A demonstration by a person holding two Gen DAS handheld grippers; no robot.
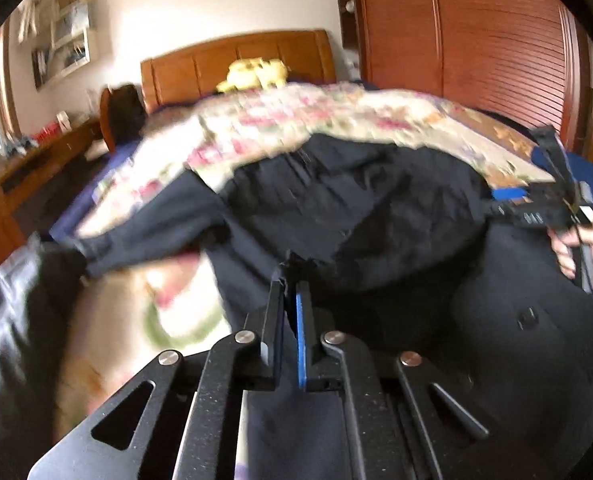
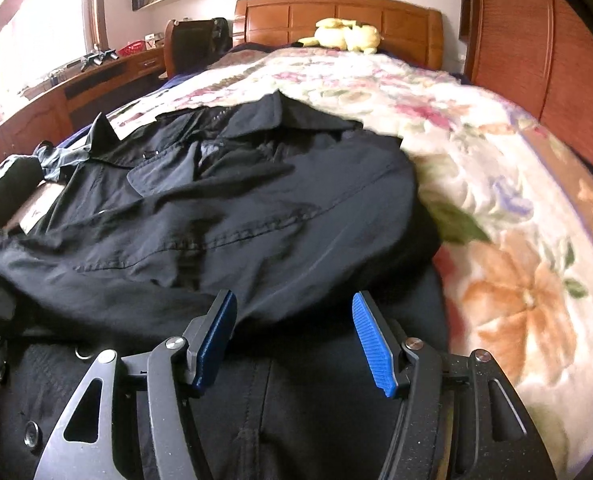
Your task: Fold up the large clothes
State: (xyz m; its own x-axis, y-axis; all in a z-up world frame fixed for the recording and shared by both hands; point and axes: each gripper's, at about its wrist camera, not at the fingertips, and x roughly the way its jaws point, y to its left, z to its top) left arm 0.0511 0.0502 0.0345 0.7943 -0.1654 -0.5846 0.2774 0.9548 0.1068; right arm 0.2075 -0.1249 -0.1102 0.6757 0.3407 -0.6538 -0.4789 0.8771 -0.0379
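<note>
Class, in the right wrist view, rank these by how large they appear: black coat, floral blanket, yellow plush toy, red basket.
1-2. Floral blanket and black coat: alike; coat nearer, so unsure.
3. Yellow plush toy.
4. Red basket.

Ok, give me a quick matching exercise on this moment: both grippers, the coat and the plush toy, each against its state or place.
Things:
1. left gripper
2. right gripper
3. black coat
4. yellow plush toy

States or places:
a. by the headboard
b. open, nothing between the pads
c. spread on the floral blanket
d. shut on dark fabric

Pairs: 1-d, 2-b, 3-c, 4-a
</note>
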